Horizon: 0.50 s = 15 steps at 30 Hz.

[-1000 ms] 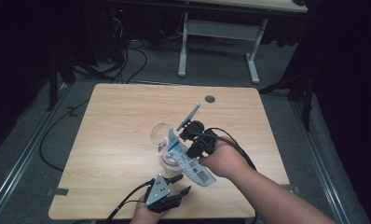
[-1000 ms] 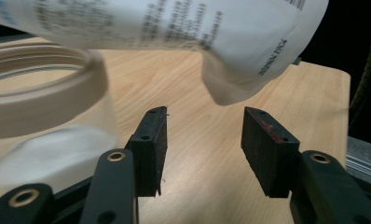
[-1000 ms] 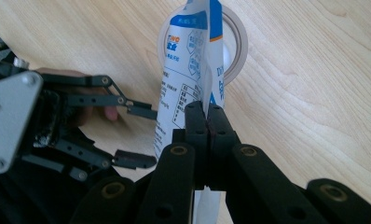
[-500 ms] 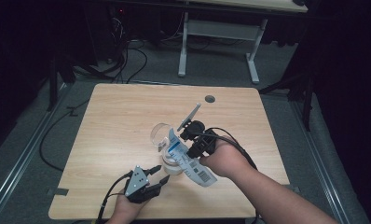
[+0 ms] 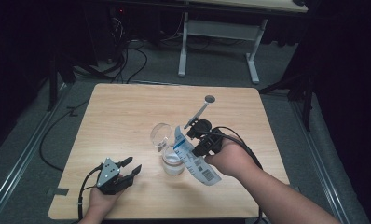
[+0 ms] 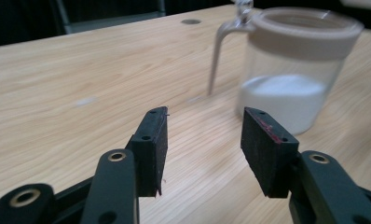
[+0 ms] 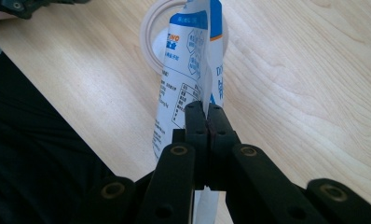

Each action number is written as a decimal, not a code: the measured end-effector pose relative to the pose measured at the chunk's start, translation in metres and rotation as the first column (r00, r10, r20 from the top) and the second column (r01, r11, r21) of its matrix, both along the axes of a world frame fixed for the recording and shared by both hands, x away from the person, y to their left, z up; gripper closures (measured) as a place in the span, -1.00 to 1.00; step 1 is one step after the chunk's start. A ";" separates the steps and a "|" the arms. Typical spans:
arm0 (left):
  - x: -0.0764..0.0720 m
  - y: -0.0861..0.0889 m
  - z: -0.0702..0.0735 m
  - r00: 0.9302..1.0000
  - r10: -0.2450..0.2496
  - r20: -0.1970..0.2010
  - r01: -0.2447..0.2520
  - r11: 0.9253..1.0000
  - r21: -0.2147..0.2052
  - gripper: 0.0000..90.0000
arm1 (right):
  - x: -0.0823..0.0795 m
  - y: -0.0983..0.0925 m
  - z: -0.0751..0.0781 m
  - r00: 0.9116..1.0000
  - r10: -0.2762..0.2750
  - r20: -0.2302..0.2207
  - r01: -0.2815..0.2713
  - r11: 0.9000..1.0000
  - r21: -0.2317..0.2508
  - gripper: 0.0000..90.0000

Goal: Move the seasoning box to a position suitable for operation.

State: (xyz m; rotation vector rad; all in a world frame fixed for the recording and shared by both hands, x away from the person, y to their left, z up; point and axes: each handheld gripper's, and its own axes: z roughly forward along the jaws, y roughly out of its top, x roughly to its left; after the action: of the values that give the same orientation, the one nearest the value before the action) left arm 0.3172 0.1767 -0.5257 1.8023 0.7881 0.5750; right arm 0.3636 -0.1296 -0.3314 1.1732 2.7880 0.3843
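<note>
At the lower left of the high view, the left gripper [image 5: 127, 169] has slid leftward along the near edge of the bench [image 5: 127, 112] over the last second, away from the glass jar [image 5: 173, 164] it sat close beside before; its fingers [image 6: 153, 140] stand spread with nothing between them, and the left gripper view looks across bare wood to the jar, now well apart at the upper right of that frame; white powder fills the jar's lower part, and its hinged lid [image 5: 161, 134] stands tipped open behind it, as it did a second ago. At the centre right of the high view, the right gripper [image 5: 200, 140] has kept its place; its fingers [image 7: 196, 122] are pressed together on the edge of a blue-and-white printed pouch [image 5: 195, 161], which hangs slanted with its upper end over the jar's mouth; in the right gripper view the pouch [image 7: 188, 74] runs up the frame to the round rim [image 7: 148, 32] beneath it. Whether powder is falling at this moment cannot be told. The reading: the left hand appears to have let go of steadying duty and cleared out, leaving the pour to the right hand alone; with the jar unbraced, a nudge from the pouch could shift it. A dark round hole [image 5: 209, 98] marks the bench's far side.
</note>
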 end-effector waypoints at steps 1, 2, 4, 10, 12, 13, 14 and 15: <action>0.000 0.003 0.000 1.000 0.005 -0.005 -0.005 1.000 -0.009 0.14 | 0.000 -0.002 0.000 1.000 -0.015 -0.003 0.015 1.000 0.005 1.00; 0.000 0.005 -0.001 1.000 0.012 -0.007 -0.012 1.000 -0.020 0.14 | 0.000 -0.004 0.001 1.000 -0.027 -0.002 0.027 1.000 0.005 1.00; 0.002 0.008 -0.002 1.000 0.019 -0.021 -0.020 0.999 -0.039 0.14 | 0.000 -0.008 0.001 0.998 -0.059 -0.013 0.060 0.998 0.004 1.00; 0.002 0.013 -0.002 0.999 0.026 -0.022 -0.027 0.997 -0.069 0.14 | 0.006 -0.024 -0.005 0.998 -0.068 -0.002 0.068 0.998 -0.004 1.00; 0.003 0.013 -0.003 0.999 0.028 -0.026 -0.029 0.997 -0.072 0.14 | 0.008 -0.029 -0.010 0.996 -0.086 -0.005 0.086 0.996 -0.007 1.00; 0.003 0.013 -0.003 0.999 0.028 -0.026 -0.030 0.997 -0.075 0.14 | 0.009 -0.031 -0.011 0.997 -0.082 0.001 0.082 0.997 -0.011 1.00; 0.003 0.013 -0.003 0.999 0.028 -0.027 -0.030 0.997 -0.076 0.14 | 0.010 -0.033 -0.013 0.996 -0.090 -0.003 0.090 0.996 -0.015 1.00; 0.003 0.013 -0.003 0.999 0.028 -0.027 -0.030 0.997 -0.076 0.14 | 0.011 -0.036 -0.016 0.996 -0.095 0.000 0.095 0.995 -0.018 1.00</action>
State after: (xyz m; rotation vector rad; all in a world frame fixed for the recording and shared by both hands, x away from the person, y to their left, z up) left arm 0.3205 0.1898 -0.5290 1.7339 0.8441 0.5350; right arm 0.3750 -0.1658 -0.3470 1.2960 2.7182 0.3493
